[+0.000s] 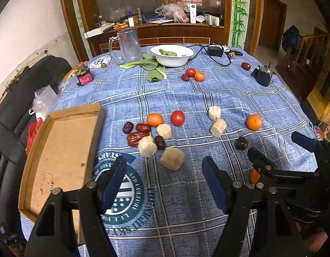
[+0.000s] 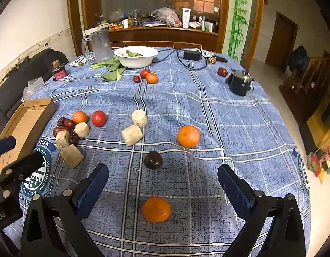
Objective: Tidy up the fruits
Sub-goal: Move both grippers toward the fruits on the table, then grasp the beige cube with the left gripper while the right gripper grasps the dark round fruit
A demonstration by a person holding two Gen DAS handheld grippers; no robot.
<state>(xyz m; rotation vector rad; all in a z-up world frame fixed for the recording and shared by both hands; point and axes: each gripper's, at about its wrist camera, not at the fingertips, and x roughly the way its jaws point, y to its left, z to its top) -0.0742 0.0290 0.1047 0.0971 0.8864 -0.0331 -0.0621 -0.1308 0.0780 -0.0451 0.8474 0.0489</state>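
Oranges nearest: one (image 2: 156,209) lies on the blue tablecloth (image 2: 207,111) between the wide, empty jaws of the right gripper (image 2: 162,178). Left gripper (image 1: 165,171) gapes empty too, a beige block (image 1: 171,159) just beyond. Farther lie four more oranges, two tomatoes, five blocks; the clustered dates are hard to count.

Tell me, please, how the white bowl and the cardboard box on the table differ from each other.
The white bowl is round and glossy, while the cardboard box is a flat, brown, rectangular tray. The white bowl holds some green leaves; the cardboard box shows nothing inside. The white bowl sits at the far side of the table, beside the clear pitcher; the cardboard box lies at the near left edge. Both rest open-topped on the blue checked tablecloth.
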